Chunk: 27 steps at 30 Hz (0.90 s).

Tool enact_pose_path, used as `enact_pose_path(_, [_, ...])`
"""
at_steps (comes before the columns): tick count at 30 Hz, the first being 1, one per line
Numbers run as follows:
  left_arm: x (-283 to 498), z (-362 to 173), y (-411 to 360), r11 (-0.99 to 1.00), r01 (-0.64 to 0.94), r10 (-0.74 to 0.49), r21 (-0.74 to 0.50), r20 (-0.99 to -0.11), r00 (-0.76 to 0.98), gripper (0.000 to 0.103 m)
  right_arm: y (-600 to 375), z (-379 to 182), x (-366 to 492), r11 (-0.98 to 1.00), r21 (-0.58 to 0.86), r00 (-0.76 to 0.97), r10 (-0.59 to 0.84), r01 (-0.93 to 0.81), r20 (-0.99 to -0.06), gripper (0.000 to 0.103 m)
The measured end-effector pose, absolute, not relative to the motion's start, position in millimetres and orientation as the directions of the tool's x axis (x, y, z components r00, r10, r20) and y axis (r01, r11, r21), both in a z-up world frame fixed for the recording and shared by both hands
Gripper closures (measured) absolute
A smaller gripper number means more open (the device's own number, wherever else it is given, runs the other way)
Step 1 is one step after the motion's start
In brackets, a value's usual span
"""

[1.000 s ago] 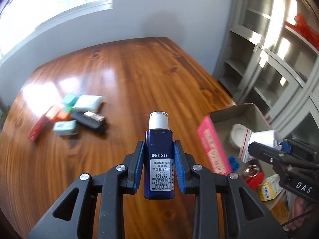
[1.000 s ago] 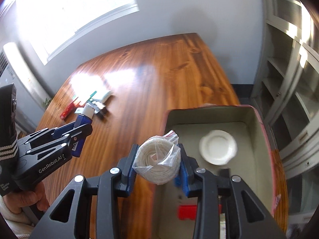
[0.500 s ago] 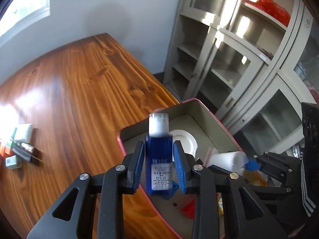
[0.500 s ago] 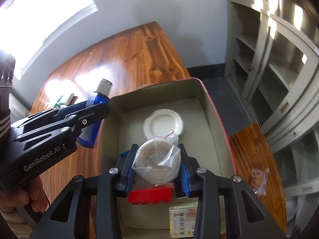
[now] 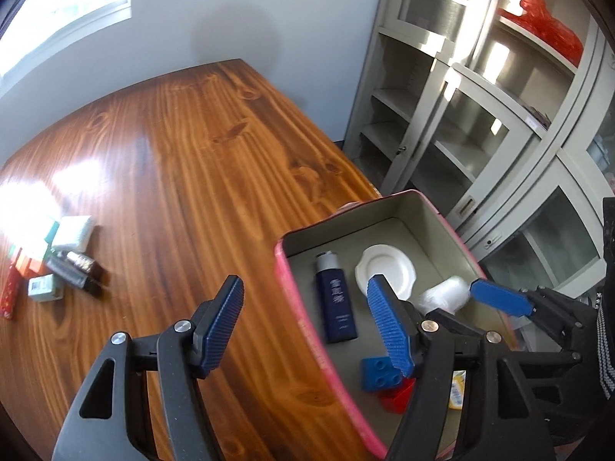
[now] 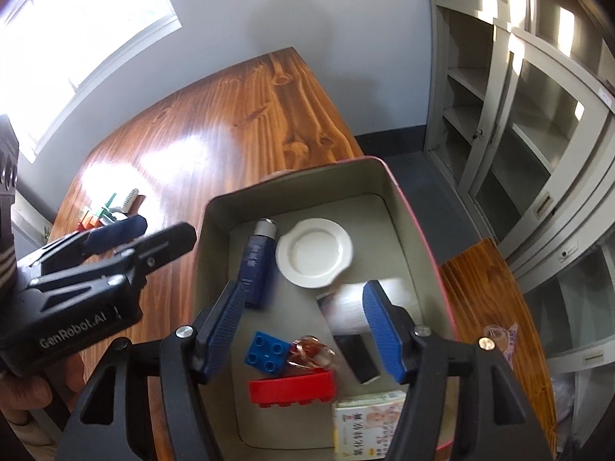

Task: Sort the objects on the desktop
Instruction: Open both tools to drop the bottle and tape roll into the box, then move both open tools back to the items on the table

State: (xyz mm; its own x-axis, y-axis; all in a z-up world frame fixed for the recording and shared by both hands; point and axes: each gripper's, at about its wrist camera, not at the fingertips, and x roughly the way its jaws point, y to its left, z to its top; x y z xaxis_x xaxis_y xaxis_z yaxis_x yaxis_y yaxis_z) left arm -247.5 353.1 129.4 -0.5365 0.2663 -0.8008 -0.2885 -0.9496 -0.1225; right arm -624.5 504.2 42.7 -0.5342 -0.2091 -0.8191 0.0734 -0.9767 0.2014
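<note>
- My left gripper [image 5: 303, 320] has its jaws spread wide, having just been opening, with nothing pressed between the blue pads [image 5: 221, 326].
- It points steeply down (seen also from the right wrist, black body at left).
- My right gripper [image 6: 305, 324] is likewise spread, jaws just been opening, pads clear of anything.
- A hand [image 6: 27, 395] grips the left gripper's handle.

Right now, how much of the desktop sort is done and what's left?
Done: the blue bottle and bagged roll lie in the pink box with the earlier items. In hand: nothing; the left gripper and right gripper have just been opening, jaws empty. Left: the small pile on the table.
</note>
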Motion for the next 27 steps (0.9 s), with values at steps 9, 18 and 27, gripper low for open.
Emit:
enact_pose_path(9, [-229.3, 130.6, 288.1, -0.977, -0.177, 0.202, -0.121, -0.799, -0.567, 0.032, 447.3, 50.4, -621.0, -0.971, 0.164, -0.545, -0.233, 0.172, -0.806, 0.033])
enact_pose_path(18, [-203.9, 134.9, 199.6, -0.994, -0.019, 0.102, -0.112, -0.797, -0.595, 0.032, 365.8, 53.8, -622.4, -0.944, 0.141, -0.527, -0.285, 0.297, -0.801, 0.031])
enact_pose_path(27, [-180.1, 133.9, 127.8, -0.989, 0.108, 0.022, -0.106, -0.806, -0.592, 0.032, 296.4, 46.5, -623.0, -0.902, 0.162, -0.462, -0.351, 0.400, -0.814, 0.028])
